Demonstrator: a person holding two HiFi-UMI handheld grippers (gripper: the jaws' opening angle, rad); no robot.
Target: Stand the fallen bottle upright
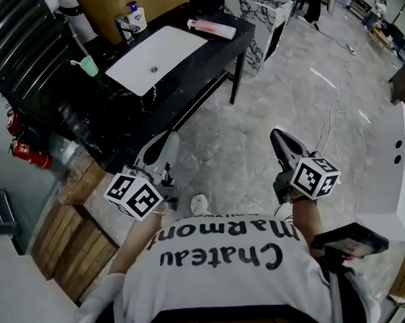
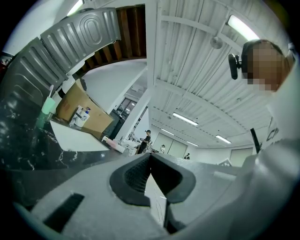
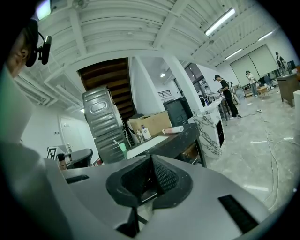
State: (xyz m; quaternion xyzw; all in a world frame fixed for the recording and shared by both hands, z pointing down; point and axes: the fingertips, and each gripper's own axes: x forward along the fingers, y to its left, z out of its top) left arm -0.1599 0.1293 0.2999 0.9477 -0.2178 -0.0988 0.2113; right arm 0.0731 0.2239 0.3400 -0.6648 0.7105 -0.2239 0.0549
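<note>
Head view: bottle (image 1: 212,28) well beyond grippers (image 1: 165,144) (image 1: 279,138)

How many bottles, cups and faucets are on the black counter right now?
Bottles: 2 (pink bottle lying down, pump bottle upright)
Green cup: 1
Faucet: 1
Total: 4

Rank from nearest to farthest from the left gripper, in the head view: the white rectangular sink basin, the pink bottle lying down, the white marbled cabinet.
From the left gripper:
1. the white rectangular sink basin, just ahead, set in the black counter.
2. the pink fallen bottle, at the counter's far right end.
3. the white marbled cabinet, beyond that end.
</note>
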